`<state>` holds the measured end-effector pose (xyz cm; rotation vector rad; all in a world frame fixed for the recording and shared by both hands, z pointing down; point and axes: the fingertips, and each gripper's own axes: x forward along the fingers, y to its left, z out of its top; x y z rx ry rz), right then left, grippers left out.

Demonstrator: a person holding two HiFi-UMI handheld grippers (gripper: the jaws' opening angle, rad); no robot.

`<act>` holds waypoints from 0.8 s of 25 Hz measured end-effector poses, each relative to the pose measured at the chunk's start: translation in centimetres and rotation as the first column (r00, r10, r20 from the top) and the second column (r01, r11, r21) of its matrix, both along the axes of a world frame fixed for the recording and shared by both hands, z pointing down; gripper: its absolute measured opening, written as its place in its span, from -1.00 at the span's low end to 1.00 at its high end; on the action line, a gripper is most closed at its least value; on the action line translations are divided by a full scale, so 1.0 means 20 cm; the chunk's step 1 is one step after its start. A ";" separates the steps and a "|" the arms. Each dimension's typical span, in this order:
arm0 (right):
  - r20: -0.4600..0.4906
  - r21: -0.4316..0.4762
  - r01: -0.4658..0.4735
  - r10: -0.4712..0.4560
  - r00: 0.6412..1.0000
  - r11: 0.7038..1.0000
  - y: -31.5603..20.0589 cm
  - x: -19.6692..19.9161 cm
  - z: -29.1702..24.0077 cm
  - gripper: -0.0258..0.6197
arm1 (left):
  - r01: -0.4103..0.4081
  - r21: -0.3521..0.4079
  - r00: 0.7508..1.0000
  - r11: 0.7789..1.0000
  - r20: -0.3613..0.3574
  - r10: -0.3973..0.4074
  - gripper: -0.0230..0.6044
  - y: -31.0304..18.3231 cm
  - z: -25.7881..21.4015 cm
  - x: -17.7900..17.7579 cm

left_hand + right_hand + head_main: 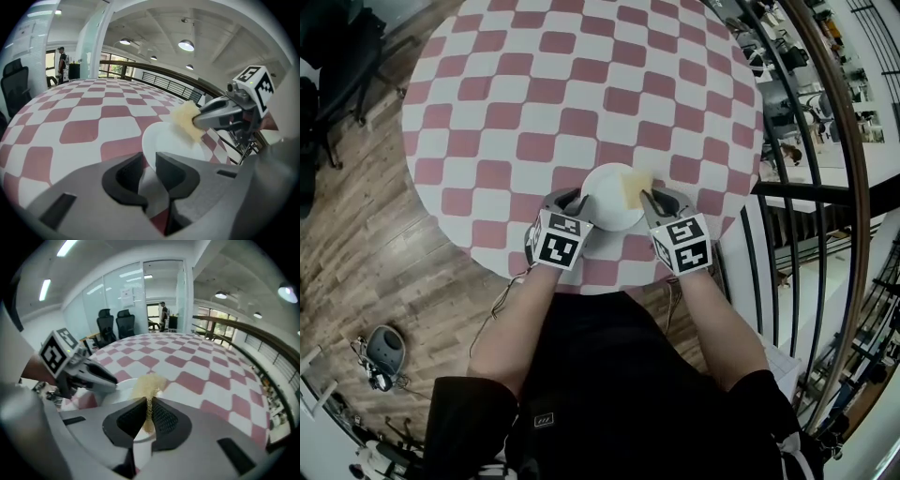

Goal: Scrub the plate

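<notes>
A person at a round checked surface (534,94) steadies a white plate (607,202) with the left gripper (149,168) so the other gripper can work on it. The left gripper's jaws are part-way closed and pinch the plate's near rim. From there the dish runs forward and to the right of that gripper. It appears to be tipped up off the cloth, presumably so that its face is offered to the scrubber.

The right gripper (149,416) has its jaws drawn almost together, clamped on a yellow sponge (149,383). The free end of the sponge sticks out ahead of the jaws and lies against the plate's right-hand rim, seemingly placed for wiping. The two grippers face each other across the dish, close together, with the plate between them.

Both bare forearms reach forward from the body, with the elbows bent and tucked in, and they converge at the near edge of the surface. The marker cubes face up, and the wrists angle inward toward the plate.
</notes>
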<state>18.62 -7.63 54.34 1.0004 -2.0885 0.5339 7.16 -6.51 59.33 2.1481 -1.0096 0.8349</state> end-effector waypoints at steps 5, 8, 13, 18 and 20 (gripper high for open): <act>-0.001 -0.100 0.172 -0.173 0.985 0.980 0.21 -0.28 0.14 -0.80 | -0.009 -0.004 1.000 1.000 -0.002 0.009 -0.64 -0.01 0.00 0.00; -0.101 -0.050 0.185 -0.189 0.977 0.982 0.17 -0.26 0.13 -0.80 | -0.011 -0.006 1.000 1.000 0.001 0.011 -0.64 -0.01 0.00 0.00; -0.260 -0.015 0.153 -0.152 0.954 0.988 -0.03 -0.10 0.18 -0.80 | -0.007 -0.003 1.000 1.000 -0.008 0.007 -0.65 -0.02 0.00 -0.01; -0.367 -0.033 0.300 -0.291 0.884 0.953 0.04 -0.10 0.23 -0.80 | -0.007 -0.012 1.000 1.000 -0.026 0.007 -0.65 -0.01 0.01 0.00; -0.353 -0.053 0.328 -0.324 0.877 0.943 0.12 -0.12 0.24 -0.80 | 0.010 -0.027 0.999 1.000 -0.038 -0.011 -0.65 -0.01 0.02 -0.01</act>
